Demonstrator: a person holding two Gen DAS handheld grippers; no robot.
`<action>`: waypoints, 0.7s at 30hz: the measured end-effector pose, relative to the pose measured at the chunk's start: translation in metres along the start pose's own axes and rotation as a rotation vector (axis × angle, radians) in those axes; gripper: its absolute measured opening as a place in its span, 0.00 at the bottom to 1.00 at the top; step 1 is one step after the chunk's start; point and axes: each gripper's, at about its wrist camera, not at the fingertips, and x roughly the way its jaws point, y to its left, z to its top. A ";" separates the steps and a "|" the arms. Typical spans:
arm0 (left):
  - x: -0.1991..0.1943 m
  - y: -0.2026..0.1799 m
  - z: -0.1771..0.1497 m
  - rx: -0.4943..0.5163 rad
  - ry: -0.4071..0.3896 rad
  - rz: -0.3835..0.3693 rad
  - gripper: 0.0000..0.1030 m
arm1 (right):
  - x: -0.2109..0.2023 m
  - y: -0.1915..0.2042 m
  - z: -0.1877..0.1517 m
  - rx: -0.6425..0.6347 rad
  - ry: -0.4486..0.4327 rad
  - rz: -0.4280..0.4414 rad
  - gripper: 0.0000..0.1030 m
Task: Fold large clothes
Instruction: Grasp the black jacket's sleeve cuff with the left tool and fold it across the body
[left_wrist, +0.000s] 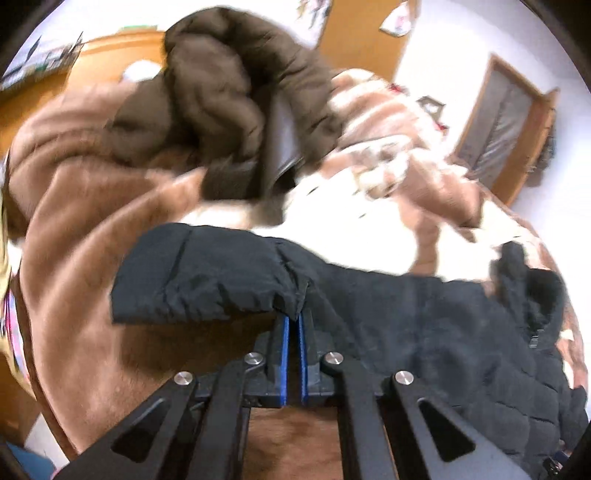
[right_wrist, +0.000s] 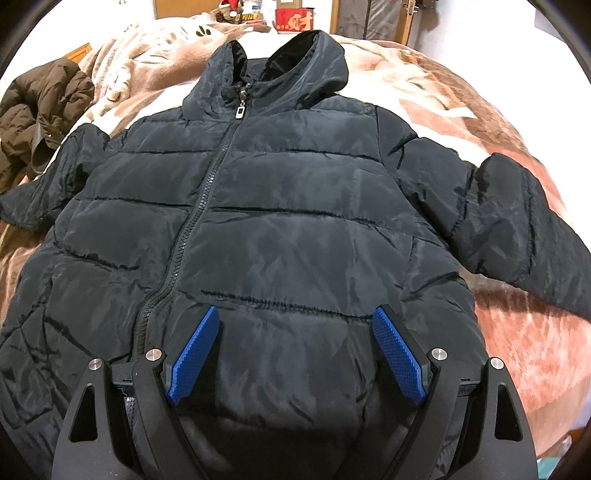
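Bed (right_wrist: 498, 317) with brown plush blanket carries the black puffer jacket (right_wrist: 280, 206), laid flat, zipped, hood away from me. Brown coat (right_wrist: 40, 110) heaped beyond its left sleeve. My left gripper (left_wrist: 293, 317) pinches the sleeve cuff (left_wrist: 207, 280): slick shell, shallow bite, may slip. My right gripper (right_wrist: 295, 350) hangs wide over the hem, empty; unpinned body could drag.

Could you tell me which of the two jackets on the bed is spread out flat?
The black jacket, zipped and lying front up under the right gripper; the brown jacket is bunched in a heap.
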 end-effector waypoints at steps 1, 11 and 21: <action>-0.011 -0.010 0.006 0.018 -0.020 -0.024 0.04 | -0.003 -0.001 -0.001 0.004 -0.008 0.003 0.83; -0.092 -0.151 0.031 0.249 -0.125 -0.349 0.04 | -0.025 -0.027 -0.009 0.083 -0.047 0.034 0.83; -0.049 -0.303 -0.043 0.482 0.079 -0.610 0.04 | -0.027 -0.070 -0.027 0.185 -0.042 0.018 0.83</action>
